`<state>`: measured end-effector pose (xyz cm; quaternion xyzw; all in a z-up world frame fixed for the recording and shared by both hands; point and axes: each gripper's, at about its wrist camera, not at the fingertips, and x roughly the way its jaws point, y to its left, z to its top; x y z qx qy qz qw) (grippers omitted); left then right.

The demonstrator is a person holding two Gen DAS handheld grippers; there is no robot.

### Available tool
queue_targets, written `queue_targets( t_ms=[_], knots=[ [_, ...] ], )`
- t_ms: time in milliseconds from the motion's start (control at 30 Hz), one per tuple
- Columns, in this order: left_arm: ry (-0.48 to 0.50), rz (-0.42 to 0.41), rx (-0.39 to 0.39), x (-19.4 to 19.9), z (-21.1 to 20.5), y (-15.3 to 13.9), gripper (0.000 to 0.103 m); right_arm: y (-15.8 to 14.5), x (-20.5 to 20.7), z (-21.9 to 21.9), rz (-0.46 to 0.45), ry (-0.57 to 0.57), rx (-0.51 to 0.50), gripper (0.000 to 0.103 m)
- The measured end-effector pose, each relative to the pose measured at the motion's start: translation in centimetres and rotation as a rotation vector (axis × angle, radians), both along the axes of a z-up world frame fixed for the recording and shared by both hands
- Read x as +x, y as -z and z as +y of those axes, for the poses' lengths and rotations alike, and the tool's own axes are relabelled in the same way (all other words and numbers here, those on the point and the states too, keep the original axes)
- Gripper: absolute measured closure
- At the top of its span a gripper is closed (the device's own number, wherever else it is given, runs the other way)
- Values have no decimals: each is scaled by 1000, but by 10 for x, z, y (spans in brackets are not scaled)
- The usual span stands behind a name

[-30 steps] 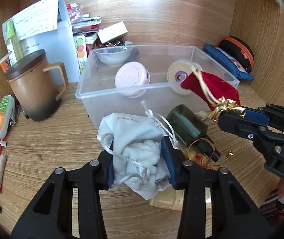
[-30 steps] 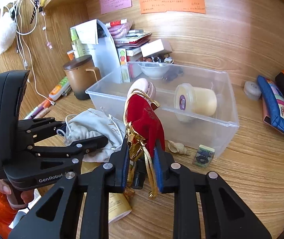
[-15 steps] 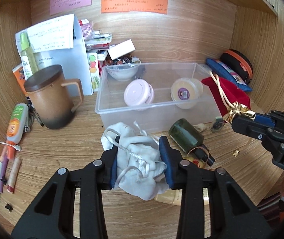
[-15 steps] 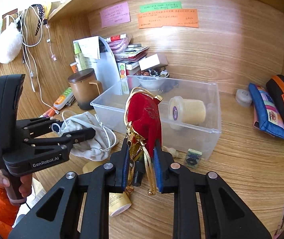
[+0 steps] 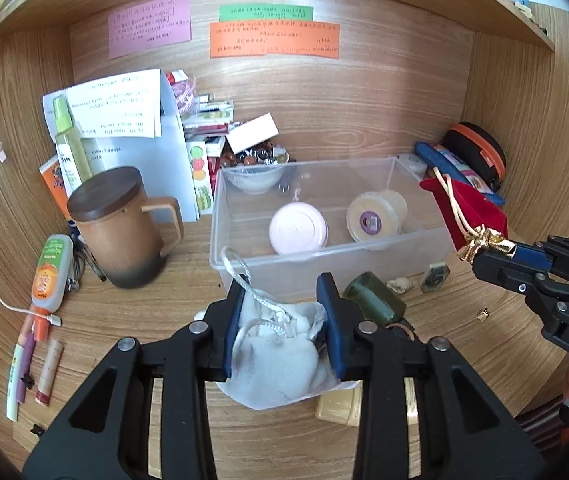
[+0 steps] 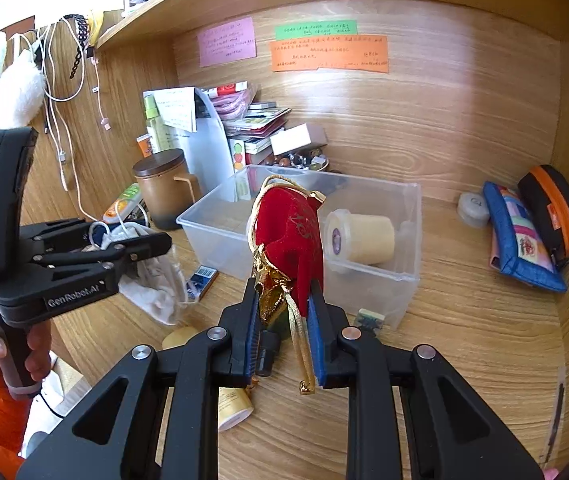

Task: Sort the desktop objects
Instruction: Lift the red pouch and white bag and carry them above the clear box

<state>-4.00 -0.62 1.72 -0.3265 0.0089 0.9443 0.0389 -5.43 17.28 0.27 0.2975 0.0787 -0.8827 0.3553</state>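
1. The left gripper [image 5: 282, 314] pinched a white drawstring pouch [image 5: 276, 364] between its blue pads, and the pouch hung clear of the desk [image 5: 132, 320].
2. The right gripper [image 6: 282, 320] had its fingers pressed together on the gold-tied neck of a red velvet pouch [image 6: 290, 236]; the pouch stood upright above the pads, and its gold cords [image 6: 300, 356] dangled below them.
3. A clear plastic bin [image 5: 244, 272] stood towards the desk's back edge; inside it lay a pink-lidded jar [image 5: 296, 230] and a cream jar [image 5: 376, 216] on their sides, with a small white bowl [image 5: 254, 178] in the bin's back left corner.
4. In front of the bin lay a dark green bottle [image 5: 374, 300] on its side, partly hidden behind the left gripper.
5. A brown lidded mug [image 5: 118, 224] stood left of the bin, near the desk's left edge.
6. A blue pencil case [image 6: 520, 240] and a black-and-orange case [image 6: 552, 212] leaned in the back right corner.
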Motion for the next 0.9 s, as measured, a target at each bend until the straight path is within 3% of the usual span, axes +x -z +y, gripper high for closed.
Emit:
queue_targets(
  t_ms=[600,900],
  knots=[
    [-10,96,-14,-21,-9,-46,69,-24,-22,-10,70,26,22,84],
    [-4,103,-18,-50,-14,-59,69,-34,-44,-24,97,22,47,84]
  ],
)
